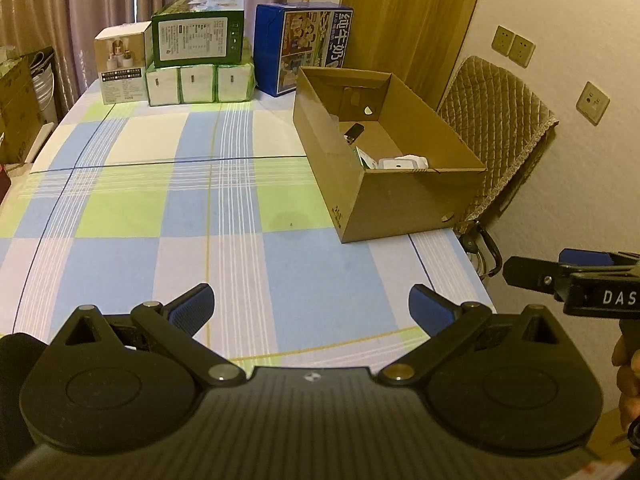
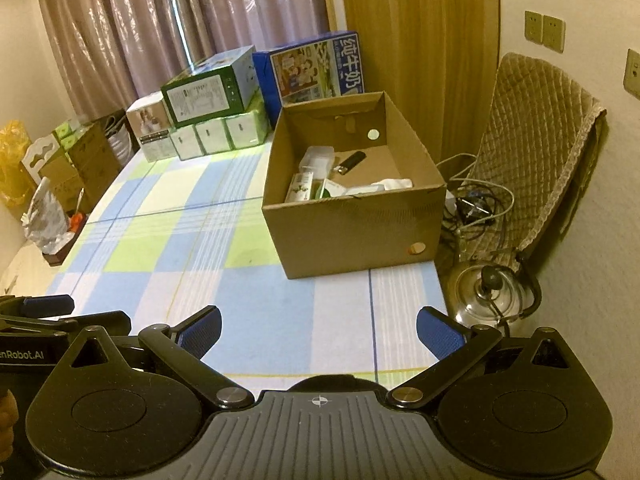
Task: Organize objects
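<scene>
Left tool (image 1: pixel 311 312): you hold it low over the near edge of the worktop, its 2 blue-padded fingers spread wide, nothing between them.
Right tool (image 2: pixel 319 330): yours too is released, fingers splayed and empty, above the same near edge; in the left wrist view it shows at the right margin (image 1: pixel 568 280), side on.
Worktop (image 1: pixel 224 216): a checked cloth of blue, green and white squares, bare between the tools and the box.
Cardboard box (image 2: pixel 352 232): open-topped, standing on the right side of the worktop beyond both tools, near the right edge.
Box contents: a black lighter-like item (image 2: pixel 352 160), a clear plastic case (image 2: pixel 318 156), a green-printed packet (image 2: pixel 300 190) and white items (image 2: pixel 394 184) lie on its floor.
Kettle (image 2: pixel 488 292): steel, off the worktop's right edge, below the quilted chair cover (image 2: pixel 536 140).
Far end: 3 tissue packs (image 1: pixel 200 82) under a green carton (image 1: pixel 198 36), with a blue milk carton (image 1: pixel 304 46) just behind the cardboard box.
Backdrop: curtains (image 2: pixel 180 20).
</scene>
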`<state>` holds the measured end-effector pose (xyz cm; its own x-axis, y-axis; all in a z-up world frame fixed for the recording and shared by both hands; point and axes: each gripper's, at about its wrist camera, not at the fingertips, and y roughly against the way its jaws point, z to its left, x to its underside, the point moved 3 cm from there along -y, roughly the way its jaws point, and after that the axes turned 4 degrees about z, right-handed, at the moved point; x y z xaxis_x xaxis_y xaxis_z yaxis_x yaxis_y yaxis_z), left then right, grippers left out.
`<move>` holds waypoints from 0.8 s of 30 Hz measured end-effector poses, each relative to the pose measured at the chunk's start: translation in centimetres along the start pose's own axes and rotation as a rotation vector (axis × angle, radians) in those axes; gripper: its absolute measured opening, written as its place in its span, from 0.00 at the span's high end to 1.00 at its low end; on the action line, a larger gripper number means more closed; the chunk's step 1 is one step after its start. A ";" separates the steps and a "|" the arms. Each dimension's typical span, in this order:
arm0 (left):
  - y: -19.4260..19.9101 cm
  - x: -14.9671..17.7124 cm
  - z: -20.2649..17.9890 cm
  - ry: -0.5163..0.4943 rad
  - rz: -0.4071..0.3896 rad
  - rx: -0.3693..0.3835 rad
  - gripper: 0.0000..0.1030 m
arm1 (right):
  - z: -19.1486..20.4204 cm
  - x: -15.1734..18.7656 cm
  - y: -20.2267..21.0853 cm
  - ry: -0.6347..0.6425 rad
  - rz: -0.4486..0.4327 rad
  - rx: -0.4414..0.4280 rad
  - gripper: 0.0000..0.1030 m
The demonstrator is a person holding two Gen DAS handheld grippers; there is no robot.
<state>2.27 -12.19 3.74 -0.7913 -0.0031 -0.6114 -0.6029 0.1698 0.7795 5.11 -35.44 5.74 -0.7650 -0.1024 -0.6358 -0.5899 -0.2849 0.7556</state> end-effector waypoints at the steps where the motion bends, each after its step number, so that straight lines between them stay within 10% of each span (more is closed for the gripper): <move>1: 0.1 -0.1 0.0 -0.003 -0.006 -0.006 0.01 | 0.1 0.0 0.1 0.001 0.000 -0.001 0.02; 24: 0.1 -0.4 -0.1 0.004 -0.024 -0.012 0.01 | 0.4 -0.1 0.2 0.003 0.001 -0.001 0.02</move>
<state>2.50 -12.22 4.05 -0.7770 -0.0111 -0.6294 -0.6229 0.1577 0.7663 5.04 -35.13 6.01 -0.7647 -0.1052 -0.6357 -0.5891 -0.2854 0.7559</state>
